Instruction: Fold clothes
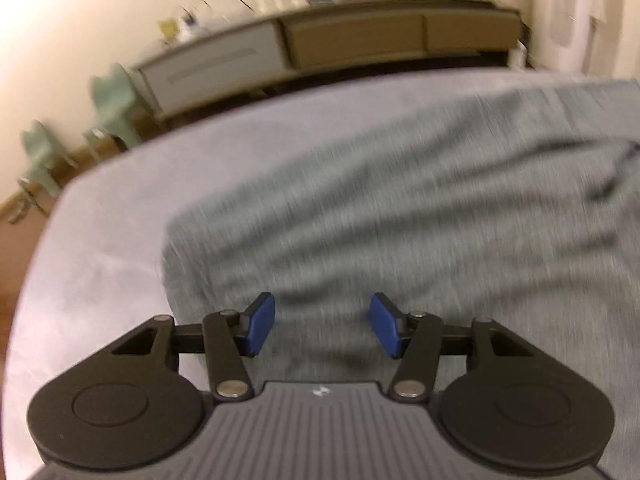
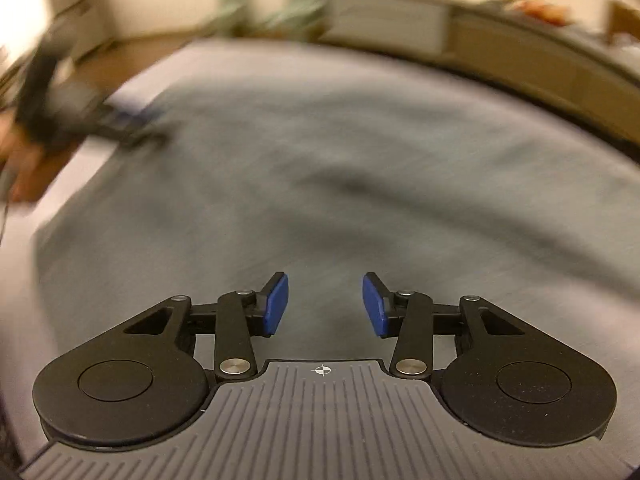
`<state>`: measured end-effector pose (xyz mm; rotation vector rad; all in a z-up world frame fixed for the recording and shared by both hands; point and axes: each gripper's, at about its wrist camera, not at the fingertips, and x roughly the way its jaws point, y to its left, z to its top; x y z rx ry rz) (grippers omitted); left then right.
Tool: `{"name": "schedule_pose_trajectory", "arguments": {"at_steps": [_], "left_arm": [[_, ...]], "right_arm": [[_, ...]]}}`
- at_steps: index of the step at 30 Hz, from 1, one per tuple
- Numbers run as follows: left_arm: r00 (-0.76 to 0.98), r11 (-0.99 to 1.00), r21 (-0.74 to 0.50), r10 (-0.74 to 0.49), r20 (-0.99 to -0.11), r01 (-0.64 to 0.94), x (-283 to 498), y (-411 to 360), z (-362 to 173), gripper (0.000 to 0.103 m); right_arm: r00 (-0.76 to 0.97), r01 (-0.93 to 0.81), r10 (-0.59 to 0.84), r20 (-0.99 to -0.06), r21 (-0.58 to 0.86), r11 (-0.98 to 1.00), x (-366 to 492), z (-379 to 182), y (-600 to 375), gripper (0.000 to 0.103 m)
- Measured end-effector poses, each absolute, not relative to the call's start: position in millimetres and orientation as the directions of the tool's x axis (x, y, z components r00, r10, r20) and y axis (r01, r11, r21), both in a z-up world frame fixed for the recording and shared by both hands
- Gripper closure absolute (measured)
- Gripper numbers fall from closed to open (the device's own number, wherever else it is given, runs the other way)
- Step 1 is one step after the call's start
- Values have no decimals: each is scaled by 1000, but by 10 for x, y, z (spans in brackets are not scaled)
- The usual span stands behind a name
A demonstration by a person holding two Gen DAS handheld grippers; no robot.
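Observation:
A grey knit garment (image 1: 400,208) lies spread and wrinkled over a pale lilac bed surface (image 1: 100,248). My left gripper (image 1: 322,326) hovers over the garment's near left part, open, with nothing between its blue pads (image 1: 260,322). In the right wrist view the same garment (image 2: 340,184) fills the middle, blurred by motion. My right gripper (image 2: 325,306) is open above it, its blue pads (image 2: 276,304) apart and empty. The left gripper (image 2: 120,128) shows as a dark blur at the garment's far left edge.
A long low cabinet (image 1: 340,40) with glassware and fruit on top runs along the far wall. Two pale green chairs (image 1: 108,108) stand at the left on a wooden floor. The bed's edge (image 1: 200,128) curves across the far side. Part of a hand (image 2: 12,144) shows at the left.

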<state>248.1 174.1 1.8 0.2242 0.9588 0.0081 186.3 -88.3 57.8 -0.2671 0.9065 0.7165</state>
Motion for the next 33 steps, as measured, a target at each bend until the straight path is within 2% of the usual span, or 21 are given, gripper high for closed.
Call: {"name": "schedule_pose_trajectory", "arguments": {"at_steps": [1, 2, 3, 4, 6, 8, 10, 11, 12, 14, 17, 19, 22, 23, 26, 28, 30, 32, 33], "left_arm": [[587, 974, 202, 106, -803, 99, 2435, 1798, -10, 46], [596, 971, 219, 119, -794, 97, 2406, 1856, -26, 45], [601, 957, 283, 194, -775, 57, 2407, 1918, -44, 44], [597, 937, 350, 281, -751, 0, 2429, 1984, -79, 41], [567, 886, 448, 430, -702, -118, 2453, 2127, -141, 43], [523, 841, 511, 519, -676, -175, 2382, 2204, -118, 60], [574, 832, 532, 516, -636, -159, 2142, 2168, 80, 59], [606, 839, 524, 495, -623, -147, 2015, 2139, 179, 55], [636, 855, 503, 459, -621, -126, 1868, 2101, 260, 53], [679, 887, 456, 379, -629, -72, 1601, 2029, 365, 51], [676, 918, 396, 273, -685, 31, 1468, 1916, 240, 49], [644, 915, 401, 277, -714, 52, 1555, 1886, 51, 50], [613, 905, 420, 297, -732, 64, 1682, 1929, -249, 49], [611, 901, 427, 299, -733, 71, 1702, 1944, -269, 48], [605, 893, 440, 298, -738, 97, 1781, 1969, -266, 48], [614, 861, 492, 321, -721, 127, 1740, 1943, -292, 48], [606, 850, 509, 336, -721, 135, 1798, 1903, -284, 50], [593, 846, 513, 341, -730, 146, 1871, 1867, -265, 54], [586, 844, 515, 343, -734, 151, 1907, 1849, -255, 55]], "right_arm": [[421, -676, 429, -799, 38, 736, 1668, 514, -706, 53], [473, -672, 407, -781, -21, 740, 1459, 498, -559, 61], [484, -657, 402, -777, -21, 753, 1309, 513, -439, 76], [490, -646, 400, -774, -14, 763, 1164, 526, -308, 79], [470, -654, 428, -772, 21, 756, 911, 541, 7, 79], [407, -733, 483, -775, 39, 679, 692, 568, 318, 79], [325, -786, 529, -784, 87, 612, 596, 693, 448, 75], [300, -802, 549, -780, 105, 588, 571, 773, 473, 67], [332, -793, 558, -760, 96, 602, 623, 902, 377, 57], [446, -731, 530, -721, 48, 681, 870, 1148, 94, 49], [609, -557, 387, -693, -26, 830, 1630, 1281, -409, 49], [674, -429, 264, -690, -74, 900, 2238, 1242, -693, 49], [642, -310, 113, -758, -122, 943, 3112, 953, -973, 51], [618, -289, 82, -782, -128, 949, 3343, 853, -1037, 56], [611, -262, 71, -789, -117, 958, 3701, 769, -1152, 52], [606, -244, 63, -793, -110, 964, 3940, 712, -1229, 51], [601, -226, 56, -798, -102, 969, 4178, 656, -1306, 40], [595, -207, 49, -802, -95, 974, 4417, 600, -1382, 33], [593, -198, 45, -804, -91, 976, 4536, 572, -1420, 34]]}}
